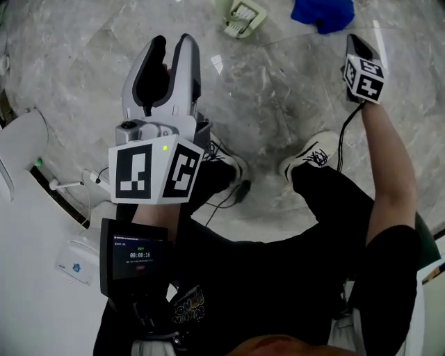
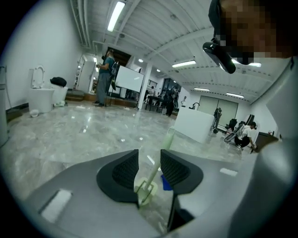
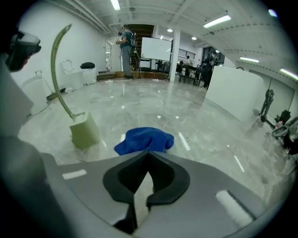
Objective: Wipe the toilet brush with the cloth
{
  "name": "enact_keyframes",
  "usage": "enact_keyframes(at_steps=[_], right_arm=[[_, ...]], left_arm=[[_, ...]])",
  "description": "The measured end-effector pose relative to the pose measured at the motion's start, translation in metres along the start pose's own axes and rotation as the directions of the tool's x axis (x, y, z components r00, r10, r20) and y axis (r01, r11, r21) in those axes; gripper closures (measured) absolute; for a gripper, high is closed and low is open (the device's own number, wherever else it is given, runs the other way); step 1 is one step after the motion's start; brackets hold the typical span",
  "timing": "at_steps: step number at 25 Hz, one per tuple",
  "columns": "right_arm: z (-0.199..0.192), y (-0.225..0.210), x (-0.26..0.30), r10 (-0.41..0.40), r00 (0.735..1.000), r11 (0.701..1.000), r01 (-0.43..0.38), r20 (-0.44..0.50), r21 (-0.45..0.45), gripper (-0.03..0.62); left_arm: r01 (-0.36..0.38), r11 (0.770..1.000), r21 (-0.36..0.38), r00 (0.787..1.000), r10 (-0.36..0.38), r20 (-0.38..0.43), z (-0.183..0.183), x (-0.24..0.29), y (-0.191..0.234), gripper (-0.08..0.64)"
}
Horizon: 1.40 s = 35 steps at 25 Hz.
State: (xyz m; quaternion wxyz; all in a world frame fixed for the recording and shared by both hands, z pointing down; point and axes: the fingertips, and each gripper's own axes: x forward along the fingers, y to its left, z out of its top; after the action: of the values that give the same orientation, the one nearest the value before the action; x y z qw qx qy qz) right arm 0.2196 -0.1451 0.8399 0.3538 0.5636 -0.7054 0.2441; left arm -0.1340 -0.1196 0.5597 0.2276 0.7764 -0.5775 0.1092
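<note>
The pale green toilet brush (image 1: 243, 17) stands in its square holder on the marble floor at the top of the head view. Its curved handle (image 3: 56, 60) rises from the holder (image 3: 85, 131) in the right gripper view. The blue cloth (image 1: 322, 14) lies crumpled on the floor to the right of it. My left gripper (image 1: 172, 43) hovers well short of the brush, open and holding nothing; the brush (image 2: 147, 185) shows on the floor through the gap. My right gripper (image 1: 354, 40) hangs above the floor just short of the cloth (image 3: 144, 140), jaws shut and empty (image 3: 148, 155).
The person's two shoes (image 1: 314, 157) stand on the floor below the grippers, with a black cable (image 1: 229, 198) trailing between them. A white fixture (image 1: 21, 147) sits at the left edge. Farther off are a white toilet (image 2: 41, 95), a white partition (image 2: 199, 123) and several people.
</note>
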Motion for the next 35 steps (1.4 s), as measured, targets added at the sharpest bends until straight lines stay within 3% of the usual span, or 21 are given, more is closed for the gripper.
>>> enact_keyframes(at_steps=[4, 9, 11, 15, 17, 21, 26, 30, 35], right_arm=[[0.012, 0.047, -0.045, 0.155, 0.988, 0.987, -0.155, -0.01, 0.035, 0.589], [0.06, 0.105, -0.144, 0.243, 0.97, 0.962, -0.244, 0.026, 0.123, 0.589], [0.08, 0.126, -0.19, 0.253, 0.967, 0.95, -0.255, 0.032, 0.18, 0.589], [0.127, 0.149, -0.273, 0.257, 0.965, 0.95, -0.262, 0.055, 0.169, 0.589], [0.154, 0.151, -0.312, 0.229, 0.971, 0.955, -0.238, 0.071, 0.175, 0.589], [0.217, 0.16, -0.378, 0.203, 0.973, 0.943, -0.224, 0.108, 0.247, 0.589], [0.294, 0.195, -0.475, 0.228, 0.967, 0.956, -0.244, 0.111, 0.161, 0.589], [0.355, 0.217, -0.554, 0.211, 0.96, 0.962, -0.238, 0.186, 0.136, 0.589], [0.432, 0.217, -0.617, 0.181, 0.927, 0.959, -0.24, 0.329, 0.149, 0.589]], left_arm=[[-0.014, 0.996, -0.088, 0.996, 0.006, -0.086, -0.025, -0.024, -0.006, 0.417], [-0.06, 0.998, 0.005, 0.979, 0.06, -0.192, -0.07, -0.052, -0.013, 0.419], [-0.06, 0.998, 0.006, 0.968, 0.06, -0.243, -0.073, -0.066, -0.019, 0.428], [-0.029, 0.986, -0.164, 0.928, -0.034, -0.37, -0.056, -0.106, -0.046, 0.431], [-0.031, 0.982, -0.188, 0.917, -0.047, -0.397, -0.029, -0.13, -0.049, 0.43], [-0.022, 0.986, -0.166, 0.929, -0.041, -0.367, 0.051, -0.176, -0.048, 0.433], [0.076, 0.982, -0.172, 0.935, -0.13, -0.331, 0.153, -0.24, -0.074, 0.44], [0.18, 0.981, -0.079, 0.946, -0.194, -0.261, 0.24, -0.279, -0.095, 0.445], [0.191, 0.981, 0.015, 0.973, -0.188, -0.132, 0.347, -0.283, -0.106, 0.474]])
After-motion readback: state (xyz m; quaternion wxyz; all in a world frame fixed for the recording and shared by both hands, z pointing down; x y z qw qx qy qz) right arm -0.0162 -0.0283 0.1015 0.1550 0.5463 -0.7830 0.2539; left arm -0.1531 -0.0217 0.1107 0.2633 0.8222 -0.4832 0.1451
